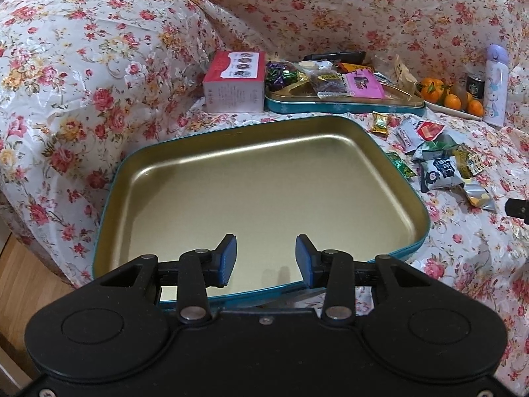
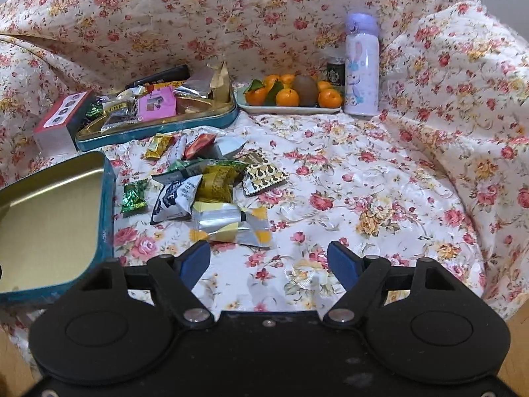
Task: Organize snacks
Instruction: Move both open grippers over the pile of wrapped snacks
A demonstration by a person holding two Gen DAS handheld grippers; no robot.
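Observation:
An empty teal tin with a gold inside (image 1: pixel 258 192) lies on the floral cloth; its right part shows in the right wrist view (image 2: pixel 49 205). My left gripper (image 1: pixel 266 259) is open and empty, hovering over the tin's near edge. Several loose wrapped snacks (image 2: pixel 205 192) lie in a pile right of the tin, also in the left wrist view (image 1: pixel 443 162). My right gripper (image 2: pixel 269 264) is open and empty, just in front of a silver and yellow packet (image 2: pixel 231 226). A second teal tin (image 1: pixel 344 101) behind holds several snacks (image 2: pixel 155 106).
A pink box (image 1: pixel 234 81) stands left of the far tin. A white plate of oranges and a kiwi (image 2: pixel 291 96), a small dark can (image 2: pixel 335 71) and a lilac bottle (image 2: pixel 362 66) stand at the back right. Wood floor shows at the lower left (image 1: pixel 20 284).

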